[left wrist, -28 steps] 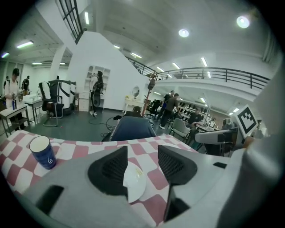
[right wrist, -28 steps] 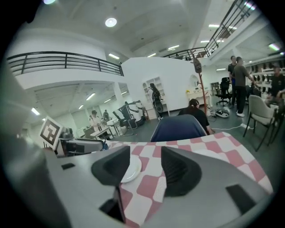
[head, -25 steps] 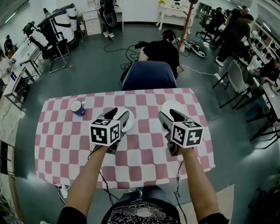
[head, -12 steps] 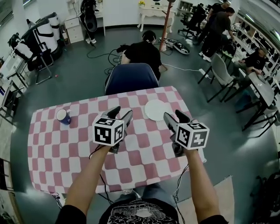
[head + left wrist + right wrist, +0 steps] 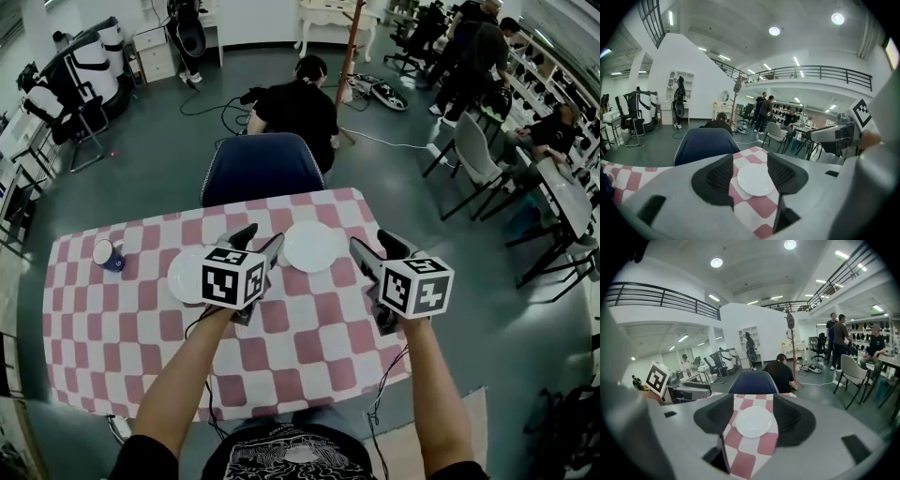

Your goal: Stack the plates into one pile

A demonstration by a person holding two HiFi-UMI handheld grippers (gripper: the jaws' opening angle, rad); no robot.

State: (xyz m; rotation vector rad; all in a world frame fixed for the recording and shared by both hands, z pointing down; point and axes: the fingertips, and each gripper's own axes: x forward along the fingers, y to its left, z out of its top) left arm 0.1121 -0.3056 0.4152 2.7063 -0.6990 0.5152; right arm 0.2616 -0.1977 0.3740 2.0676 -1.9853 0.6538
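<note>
Plate [image 5: 312, 247] centre-frame: approach its rim low. Left tongs [image 5: 261, 239] wide open, empty; right tongs [image 5: 375, 244] opening, empty. Second plate [image 5: 184, 275], centre-left, appears partly hidden.

You're working under even overhead light that leaves the room fairly dim and muted. In the left gripper view, round white ceiling lamps [image 5: 774, 31] at the upper middle and upper right burn out to blank discs, and a long white strip light [image 5: 671, 18] glows at the upper left; the right gripper view has the same blown-out discs along its top. In the head view, the pink-and-white checked tablecloth [image 5: 103, 328] is lit flatly, and the round white plate [image 5: 311, 247] at centre reads as the brightest patch. All three views bulge outward toward the edges. Both gripper views fall to black in the corners, and their nearest foreground is soft.
</note>
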